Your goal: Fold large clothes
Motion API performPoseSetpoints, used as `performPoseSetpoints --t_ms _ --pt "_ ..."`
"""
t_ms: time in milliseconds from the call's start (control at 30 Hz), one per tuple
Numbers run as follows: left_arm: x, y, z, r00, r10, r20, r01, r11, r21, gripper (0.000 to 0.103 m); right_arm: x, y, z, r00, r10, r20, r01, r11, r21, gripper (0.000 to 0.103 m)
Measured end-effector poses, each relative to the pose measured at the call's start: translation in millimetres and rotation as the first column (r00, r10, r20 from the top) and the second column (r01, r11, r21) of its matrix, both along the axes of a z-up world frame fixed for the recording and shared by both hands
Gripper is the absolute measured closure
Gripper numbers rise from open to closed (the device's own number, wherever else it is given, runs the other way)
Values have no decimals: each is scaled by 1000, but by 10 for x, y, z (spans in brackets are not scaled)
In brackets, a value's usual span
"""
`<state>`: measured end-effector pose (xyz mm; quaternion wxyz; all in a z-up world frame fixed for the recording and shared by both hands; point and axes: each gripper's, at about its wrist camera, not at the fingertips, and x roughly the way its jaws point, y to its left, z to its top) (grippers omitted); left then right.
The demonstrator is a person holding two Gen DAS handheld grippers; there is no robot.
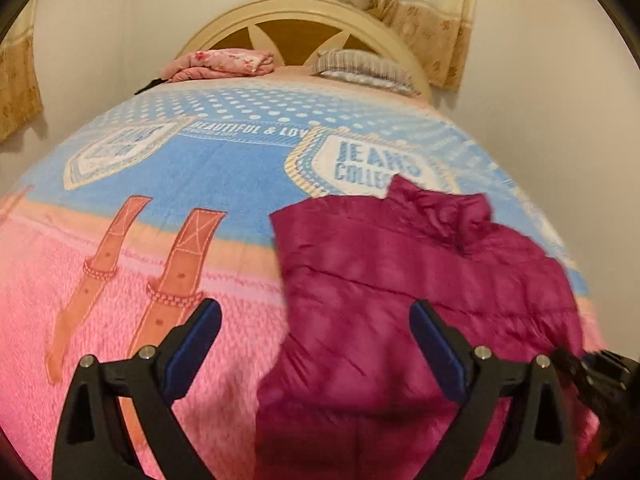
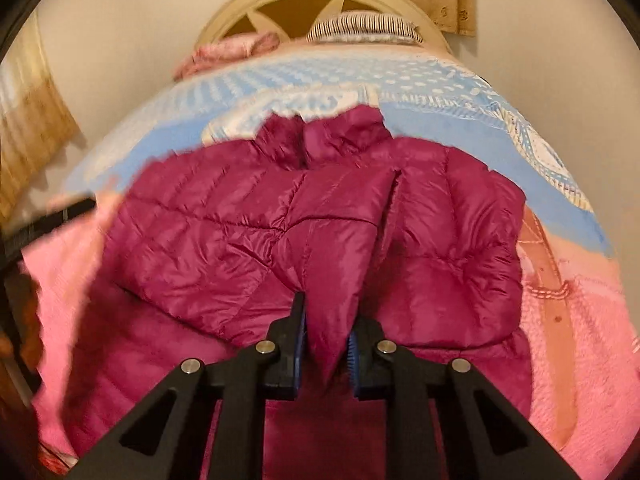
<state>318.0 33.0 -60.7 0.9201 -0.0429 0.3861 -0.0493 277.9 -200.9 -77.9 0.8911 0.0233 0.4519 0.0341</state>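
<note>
Now the jacket (image 2: 320, 216), a magenta quilted puffer, lies on the bed (image 1: 120, 280), on the pink-and-blue blanket, with its collar (image 2: 344, 128) toward the headboard (image 1: 304, 12). The right tongs (image 2: 326, 344) are clamped on a raised ridge of the jacket's fabric near the middle of its body; the blue pads press the pinched cloth from both sides. Taking a fold of the shell this way gives a firm hold on slippery padded nylon, likely so that one side can be drawn over the other.

The left tongs (image 1: 316, 320) stand wide apart and hold nothing. They hang above the jacket's left edge, where it meets the pink blanket, with one pad over the blanket and the other over the jacket. Judging by that, the left hand is free to take a new hold, perhaps on the hem or a side.

A folded pink cloth (image 1: 224, 64) and a striped pillow (image 1: 360, 68) rest by the headboard, well apart from the work.
</note>
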Motion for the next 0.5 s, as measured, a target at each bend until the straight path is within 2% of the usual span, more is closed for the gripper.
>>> performPoseSetpoints --t_ms 100,267,400,500 --pt "107 1 -181 999 34 -42 -33 999 23 6 36 -129 -202 999 -8 -47 11 999 46 86" --pt "123 85 -556 988 83 -128 -83 997 10 6 10 -194 -381 998 -28 -52 33 996 85 86" --pt "10 115 -739 987 100 -124 -100 995 4 3 -29 -203 -482 998 -43 -56 49 992 114 86" --pt "17 65 -776 987 106 -121 -102 994 39 0 -95 -176 -509 998 -48 -32 51 994 99 86"
